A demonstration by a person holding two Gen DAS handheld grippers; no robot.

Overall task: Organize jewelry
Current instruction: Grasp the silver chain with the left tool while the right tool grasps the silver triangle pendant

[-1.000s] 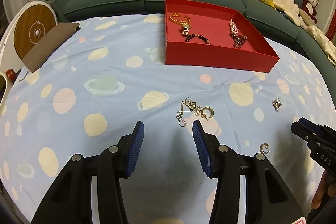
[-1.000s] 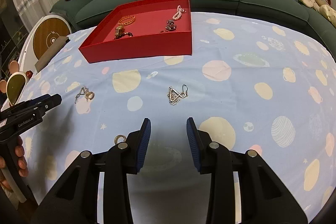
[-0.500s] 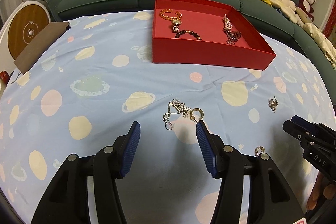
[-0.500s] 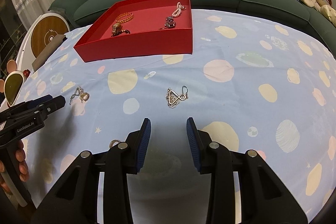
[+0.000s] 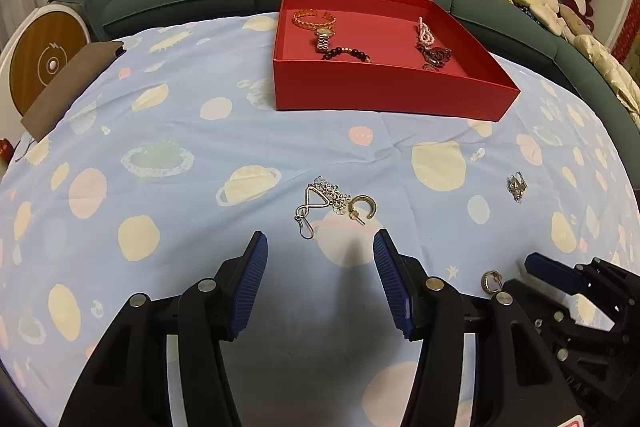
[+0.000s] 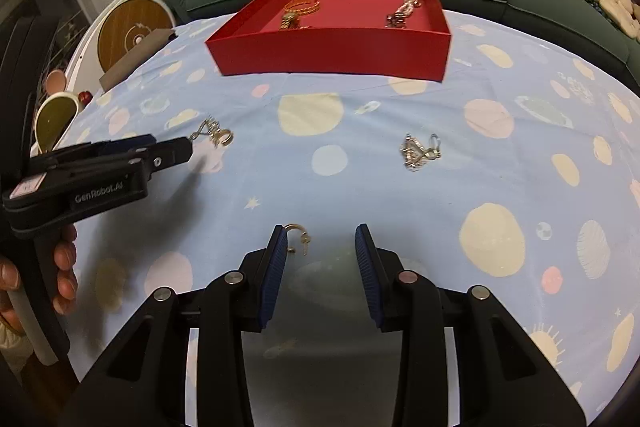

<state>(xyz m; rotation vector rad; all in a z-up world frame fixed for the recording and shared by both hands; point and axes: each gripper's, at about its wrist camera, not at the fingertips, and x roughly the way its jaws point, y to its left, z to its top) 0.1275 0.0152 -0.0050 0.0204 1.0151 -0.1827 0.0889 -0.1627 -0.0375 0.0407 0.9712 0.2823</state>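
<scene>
While both claws hover apart and empty over the counter's blue cloth, the right claw (image 6: 320, 251) is nearest a small gold hoop earring (image 6: 296, 237), which lies just ahead of its left pad, slightly off centre, post pointing right. The left claw (image 5: 320, 263) faces a silver cluster with another hoop (image 5: 334, 205), just ahead and centred. At the counter's far edge, the red tray (image 5: 384, 95) holds bracelets.
</scene>
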